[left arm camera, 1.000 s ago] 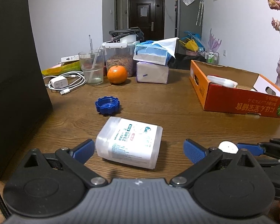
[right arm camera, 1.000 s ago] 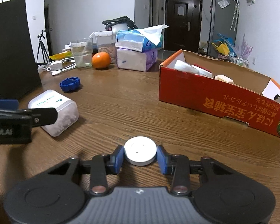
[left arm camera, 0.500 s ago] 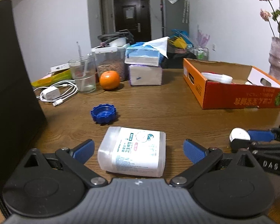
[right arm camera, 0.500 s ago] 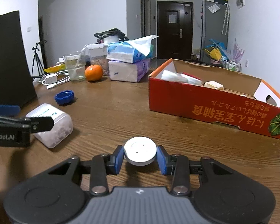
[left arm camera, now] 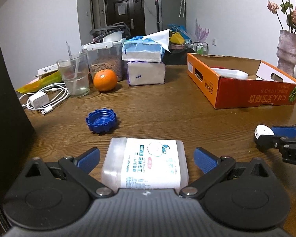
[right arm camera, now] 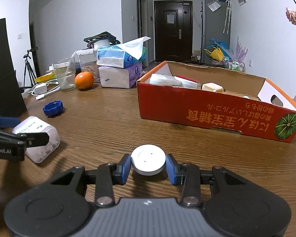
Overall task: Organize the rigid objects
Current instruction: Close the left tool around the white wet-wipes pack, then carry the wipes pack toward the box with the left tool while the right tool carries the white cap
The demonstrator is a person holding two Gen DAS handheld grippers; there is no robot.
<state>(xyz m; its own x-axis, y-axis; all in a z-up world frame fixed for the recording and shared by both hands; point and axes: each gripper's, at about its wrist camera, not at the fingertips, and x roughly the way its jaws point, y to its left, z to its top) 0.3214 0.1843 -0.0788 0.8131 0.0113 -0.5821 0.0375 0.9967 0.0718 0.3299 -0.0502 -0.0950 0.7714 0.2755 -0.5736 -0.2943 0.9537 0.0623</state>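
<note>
A clear plastic cotton-swab box (left arm camera: 146,165) with a white label lies on its side on the wooden table. My left gripper (left arm camera: 146,157) is open around it, blue pads (left arm camera: 88,157) standing clear of its ends. In the right wrist view the same box (right arm camera: 39,138) lies at the left with a left finger in front of it. My right gripper (right arm camera: 148,165) is shut on a round white disc (right arm camera: 148,159), held just above the table. From the left wrist view that disc (left arm camera: 263,131) shows at the right edge. A blue cap (left arm camera: 101,120) lies beyond the box.
An orange cardboard box (right arm camera: 217,108) holding several white items stands at the right. At the back are an orange (left arm camera: 105,80), a glass (left arm camera: 74,77), a charger with cable (left arm camera: 42,98), tissue packs (left arm camera: 145,63) and a food container. A black panel (left arm camera: 4,98) lines the left; a vase (left arm camera: 288,53) far right.
My left gripper has moved forward, so the cotton-swab box now sits squarely between its open fingers. The right gripper holds the disc much as before.
</note>
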